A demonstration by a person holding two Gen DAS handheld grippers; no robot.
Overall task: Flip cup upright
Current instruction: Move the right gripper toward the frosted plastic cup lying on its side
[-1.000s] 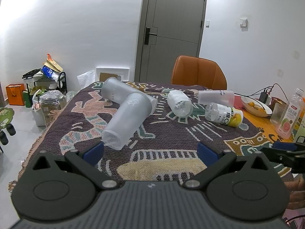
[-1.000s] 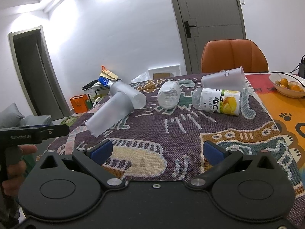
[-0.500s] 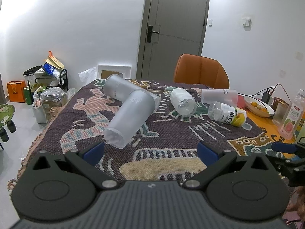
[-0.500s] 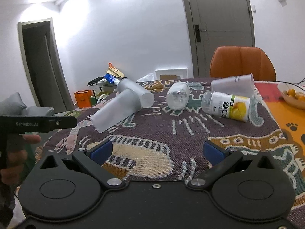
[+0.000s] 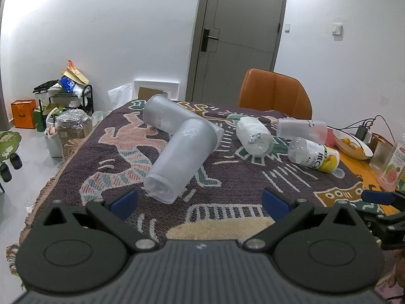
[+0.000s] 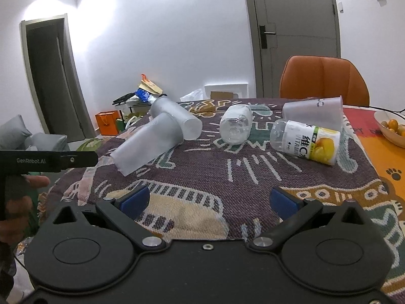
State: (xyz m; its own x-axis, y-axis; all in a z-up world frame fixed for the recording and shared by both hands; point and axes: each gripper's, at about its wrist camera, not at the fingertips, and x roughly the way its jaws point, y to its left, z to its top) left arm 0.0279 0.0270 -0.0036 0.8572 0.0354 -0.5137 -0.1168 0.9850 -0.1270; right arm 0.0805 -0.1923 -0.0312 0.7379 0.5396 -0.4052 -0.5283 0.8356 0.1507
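Left gripper [image 5: 200,200] has closed in on the nearest frosted cup [image 5: 181,158], which lies on its side on the woven tablecloth [image 5: 227,177], base toward the fingers. Both grippers gape wide, empty; right gripper [image 6: 208,200] hangs back. Grasp not yet started.

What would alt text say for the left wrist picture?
Two frosted cups lie tipped over on a patterned tablecloth, beyond the open left gripper. Farther right lie a clear cup and two bottles.
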